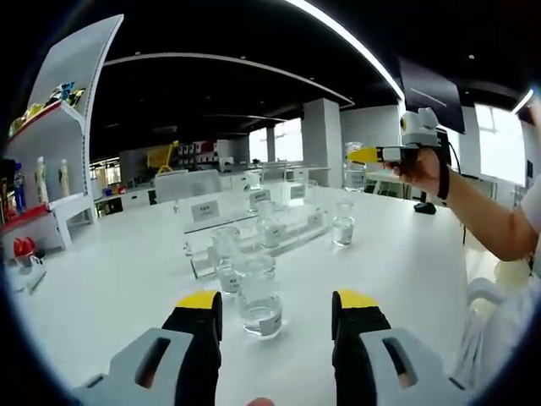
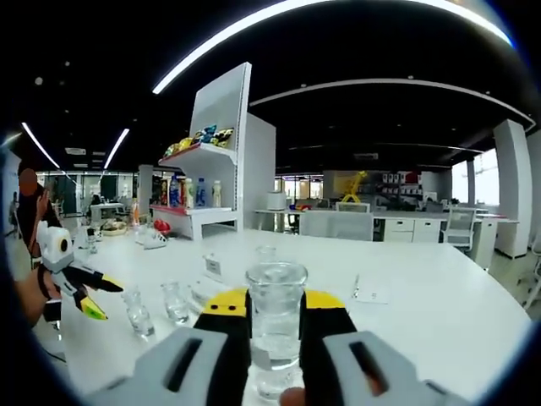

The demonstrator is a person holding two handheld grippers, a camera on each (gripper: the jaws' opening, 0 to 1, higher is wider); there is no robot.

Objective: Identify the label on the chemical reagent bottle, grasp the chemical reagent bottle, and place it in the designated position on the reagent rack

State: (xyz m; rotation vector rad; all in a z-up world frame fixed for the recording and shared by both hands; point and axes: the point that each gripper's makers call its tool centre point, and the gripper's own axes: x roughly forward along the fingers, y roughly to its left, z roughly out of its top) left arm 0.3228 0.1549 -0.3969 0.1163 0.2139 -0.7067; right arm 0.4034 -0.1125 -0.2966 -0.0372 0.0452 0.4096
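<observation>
Right gripper (image 2: 275, 326) is clamped on a clear glass reagent bottle (image 2: 275, 334), upright between its yellow-tipped jaws, held above the white table (image 2: 439, 313). Left gripper (image 1: 275, 317) is spread wide, gripping nothing; a second glass bottle (image 1: 259, 296) stands on the table just ahead, between the jaws, not touched. Past that, more small bottles cluster around the clear reagent rack (image 1: 254, 241) with label cards. Further out, up and right of the left gripper, a hand (image 1: 423, 169) holds the right gripper aloft. White shelf unit (image 2: 220, 169) far back.
</observation>
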